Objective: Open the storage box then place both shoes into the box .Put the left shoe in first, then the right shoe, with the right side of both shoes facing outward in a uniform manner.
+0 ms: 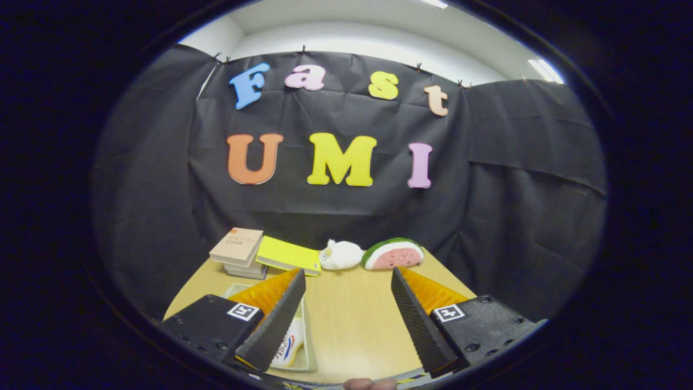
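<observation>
Wide wooden worktop below, running up to the black cloth wall at 12 o'clock. At about 7 o'clock from the gap between the fingers, a pale storage box, half covered by the left finger. Looks open from above, though not sure. Inside it, a white shoe with a coloured stripe, seen only as a small part; impossible to tell which shoe of the pair, or which side faces outward.

Probably the step in hand: fetching the second shoe, or coming off the first one. To do it well:
- Check first that the shoe in the box lies against one wall, leaving room beside it.
- Take the next shoe by its side wall near the middle, not by the soft tongue, to keep it from swinging.
- Turn it the same way as the first before lowering, not after.
- Keep away from the far row at 12 o'clock: stack of books, yellow notebook, watermelon toy, small white plush.

Hand-held gripper held above the worktop, pointing forward and slightly down, level from side to side. Fingers spread wide, nothing between them but bare wood. Fingertip of the person at 6 o'clock.
</observation>
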A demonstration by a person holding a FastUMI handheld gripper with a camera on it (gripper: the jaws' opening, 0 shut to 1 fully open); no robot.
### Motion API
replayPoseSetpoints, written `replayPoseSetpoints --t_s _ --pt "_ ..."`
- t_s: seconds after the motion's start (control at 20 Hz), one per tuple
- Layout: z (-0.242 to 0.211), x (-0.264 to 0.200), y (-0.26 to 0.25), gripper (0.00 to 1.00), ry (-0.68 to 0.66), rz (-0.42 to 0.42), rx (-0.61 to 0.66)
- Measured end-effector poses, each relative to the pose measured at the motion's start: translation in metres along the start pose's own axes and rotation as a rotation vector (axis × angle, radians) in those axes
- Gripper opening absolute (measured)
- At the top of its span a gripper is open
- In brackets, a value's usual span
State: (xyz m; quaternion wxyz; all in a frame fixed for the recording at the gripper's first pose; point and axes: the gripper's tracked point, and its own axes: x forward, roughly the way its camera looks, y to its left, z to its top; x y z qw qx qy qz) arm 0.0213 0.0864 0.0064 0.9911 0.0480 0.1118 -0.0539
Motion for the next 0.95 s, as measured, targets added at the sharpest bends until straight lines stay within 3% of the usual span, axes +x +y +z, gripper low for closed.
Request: replayPoseSetpoints --t_s 0.6,0.95 --pt "0.003 -0.022 0.031 1.0 -0.033 0.073 -0.014" --pt "0.001 -0.022 0.029 1.0 -0.029 0.066 -0.005"
